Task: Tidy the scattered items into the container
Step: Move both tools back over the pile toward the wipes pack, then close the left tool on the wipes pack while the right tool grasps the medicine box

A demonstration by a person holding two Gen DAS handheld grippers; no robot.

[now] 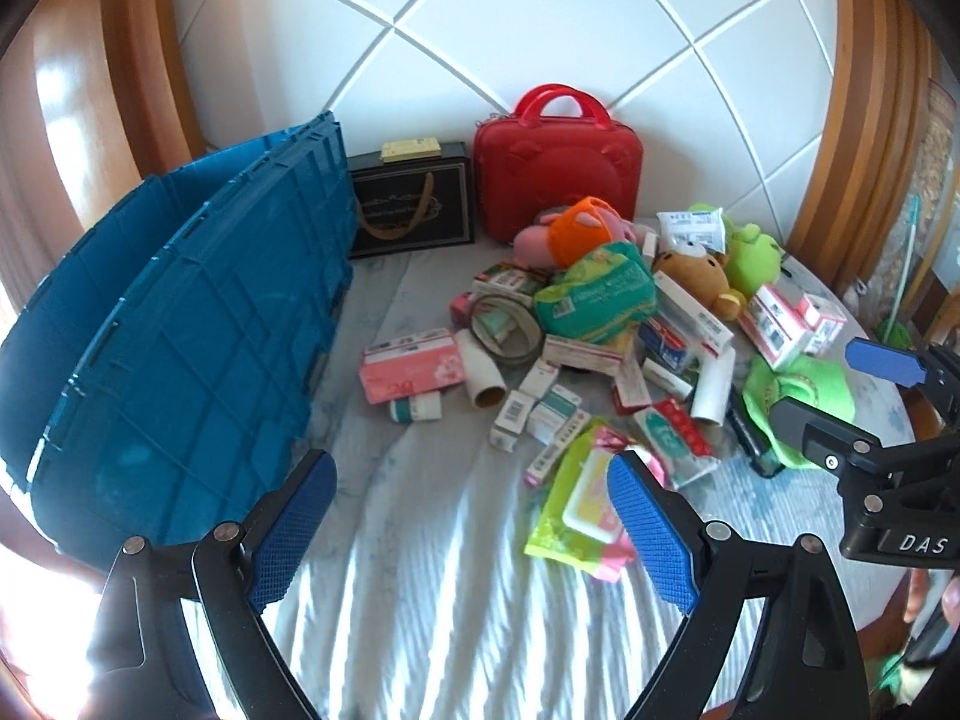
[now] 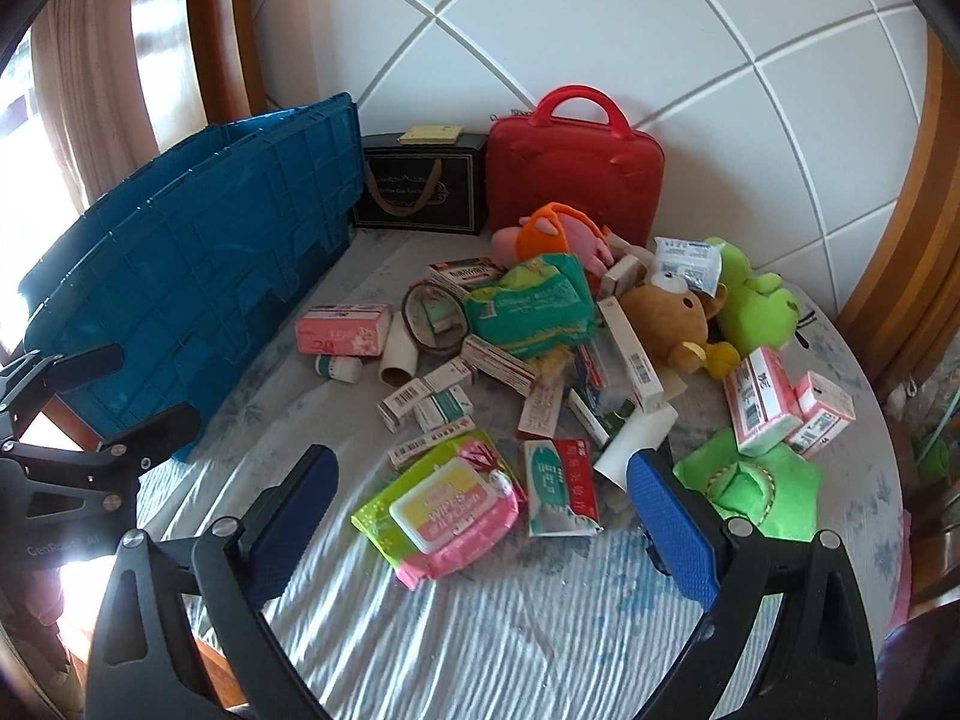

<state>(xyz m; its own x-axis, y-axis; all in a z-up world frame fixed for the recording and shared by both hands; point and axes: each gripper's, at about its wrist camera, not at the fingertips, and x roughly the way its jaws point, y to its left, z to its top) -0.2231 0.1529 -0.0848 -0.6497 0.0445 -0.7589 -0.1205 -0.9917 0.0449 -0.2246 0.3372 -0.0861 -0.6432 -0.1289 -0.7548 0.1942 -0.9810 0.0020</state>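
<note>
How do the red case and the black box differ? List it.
The red case is glossy, with rounded corners and a stiff arched handle; the black box is flat-sided, with gold lettering and a limp ribbon handle down its front. The red case stands taller than the black box. A small yellow packet lies on the black box; nothing lies on the red case. Both stand side by side at the white wall.

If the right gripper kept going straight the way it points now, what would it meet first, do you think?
Most likely the wipes pack, lying on the sheet just ahead between the open fingers of the right gripper; depth is hard to judge.
</note>
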